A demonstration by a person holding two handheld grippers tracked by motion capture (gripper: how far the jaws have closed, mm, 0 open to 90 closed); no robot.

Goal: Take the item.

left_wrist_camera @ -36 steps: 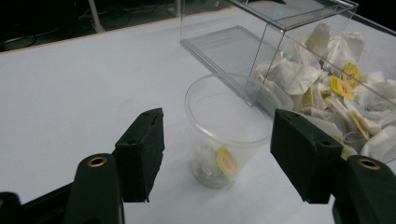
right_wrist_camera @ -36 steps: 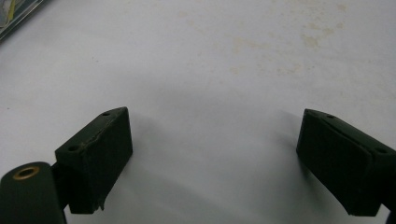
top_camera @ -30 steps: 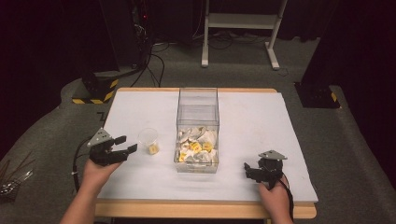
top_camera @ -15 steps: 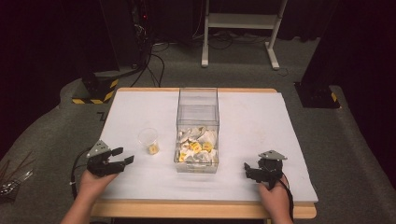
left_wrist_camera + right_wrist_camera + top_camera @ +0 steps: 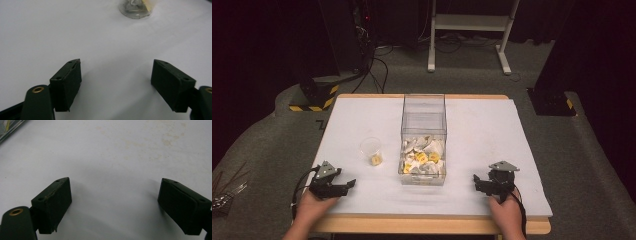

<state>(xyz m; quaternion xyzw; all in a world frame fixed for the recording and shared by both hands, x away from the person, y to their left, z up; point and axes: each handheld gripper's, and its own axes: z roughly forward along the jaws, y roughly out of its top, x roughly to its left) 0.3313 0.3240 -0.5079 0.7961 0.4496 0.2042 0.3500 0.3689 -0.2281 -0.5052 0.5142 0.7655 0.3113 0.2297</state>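
Your left gripper (image 5: 343, 186) has dropped back from the small cup (image 5: 371, 150) to the counter's (image 5: 512, 130) near edge, jaws just opening wide and empty. Right gripper (image 5: 479, 183) rests, jaws wide and empty. You seem between transfers; next, reach into the clear box (image 5: 424, 137).

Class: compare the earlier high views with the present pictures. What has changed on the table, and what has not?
The left gripper has drawn back from the small clear cup toward the table's near edge, its empty jaws just opening further. The right gripper, cup and clear box stayed put.
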